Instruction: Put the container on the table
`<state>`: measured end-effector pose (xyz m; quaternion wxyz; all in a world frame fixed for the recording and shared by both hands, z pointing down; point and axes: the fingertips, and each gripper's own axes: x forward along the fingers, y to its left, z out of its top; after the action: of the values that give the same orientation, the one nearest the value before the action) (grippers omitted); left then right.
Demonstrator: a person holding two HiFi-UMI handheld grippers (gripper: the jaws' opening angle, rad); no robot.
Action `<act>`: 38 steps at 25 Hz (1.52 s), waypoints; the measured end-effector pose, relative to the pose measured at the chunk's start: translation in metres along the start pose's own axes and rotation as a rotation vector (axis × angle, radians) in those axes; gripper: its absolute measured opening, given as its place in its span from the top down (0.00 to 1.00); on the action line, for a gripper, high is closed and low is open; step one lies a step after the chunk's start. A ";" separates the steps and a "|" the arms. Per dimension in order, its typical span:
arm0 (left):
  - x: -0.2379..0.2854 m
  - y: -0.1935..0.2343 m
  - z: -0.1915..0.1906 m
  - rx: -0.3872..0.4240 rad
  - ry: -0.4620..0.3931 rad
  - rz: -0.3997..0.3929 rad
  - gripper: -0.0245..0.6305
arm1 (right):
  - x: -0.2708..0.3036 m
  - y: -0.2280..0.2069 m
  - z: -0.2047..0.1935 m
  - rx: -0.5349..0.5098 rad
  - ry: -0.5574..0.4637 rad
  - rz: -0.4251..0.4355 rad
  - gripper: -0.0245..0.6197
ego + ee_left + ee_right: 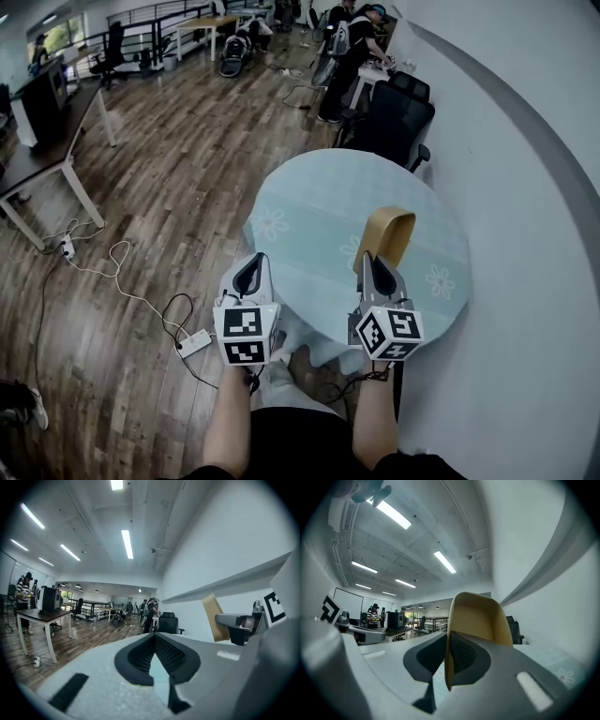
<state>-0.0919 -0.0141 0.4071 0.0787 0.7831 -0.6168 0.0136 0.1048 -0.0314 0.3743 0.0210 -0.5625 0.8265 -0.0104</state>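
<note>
The container [386, 234] is a tan, rounded tub, held on its side over the near half of the round table [319, 206] with its pale flowered cloth. My right gripper [375, 265] is shut on its wall. In the right gripper view the container [480, 616] rises between the jaws, one finger inside it and one outside; my right gripper [447, 639] points about level. My left gripper [250, 274] hangs at the table's near left edge, shut and empty. In the left gripper view its tips meet [153, 641], and the container [214, 617] shows to the right.
Black office chairs [398, 112] stand behind the table. A curved white wall [525, 187] runs along the right. On the wooden floor to the left lie cables and a power strip [192, 342], with a desk [47, 159] farther left. People stand far back.
</note>
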 end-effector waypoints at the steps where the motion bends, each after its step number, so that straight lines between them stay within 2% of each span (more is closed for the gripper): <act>1: 0.012 0.008 -0.005 -0.010 0.010 0.008 0.96 | 0.017 0.000 -0.006 0.005 0.009 0.012 0.93; 7: 0.118 0.057 -0.029 -0.033 0.151 0.042 0.96 | 0.145 -0.021 -0.041 0.073 0.094 0.055 0.93; 12: 0.202 0.091 -0.029 -0.047 0.194 0.085 0.96 | 0.238 -0.047 -0.058 0.114 0.113 0.080 0.93; 18: 0.264 0.087 -0.028 0.009 0.255 0.031 0.96 | 0.283 -0.082 -0.072 0.163 0.145 0.044 0.93; 22: 0.304 0.083 -0.036 0.042 0.291 -0.012 0.96 | 0.309 -0.104 -0.097 0.182 0.202 0.018 0.93; 24: 0.327 0.081 -0.042 0.046 0.309 -0.033 0.96 | 0.323 -0.107 -0.121 0.154 0.272 0.043 0.92; 26: 0.348 0.076 -0.044 0.054 0.325 -0.061 0.96 | 0.336 -0.106 -0.164 0.120 0.405 0.070 0.92; 29: 0.364 0.064 -0.037 0.078 0.326 -0.131 0.96 | 0.343 -0.104 -0.229 0.104 0.583 0.049 0.92; 31: 0.373 0.061 -0.034 0.085 0.325 -0.167 0.96 | 0.354 -0.105 -0.267 0.031 0.697 0.045 0.92; 33: 0.379 0.068 -0.044 0.081 0.355 -0.169 0.96 | 0.363 -0.103 -0.305 -0.053 0.813 0.063 0.92; 36: 0.387 0.089 -0.057 0.070 0.392 -0.147 0.96 | 0.372 -0.102 -0.331 -0.088 0.883 0.040 0.91; 37: 0.392 0.097 -0.058 0.063 0.393 -0.136 0.96 | 0.376 -0.104 -0.332 -0.089 0.877 0.025 0.86; 38: 0.397 0.104 -0.057 0.056 0.392 -0.125 0.96 | 0.381 -0.105 -0.330 -0.084 0.860 0.016 0.77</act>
<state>-0.0935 -0.4123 0.5219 0.1760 0.8042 -0.5392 0.1778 0.0473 -0.4261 0.6999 -0.3482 -0.5007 0.7641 -0.2102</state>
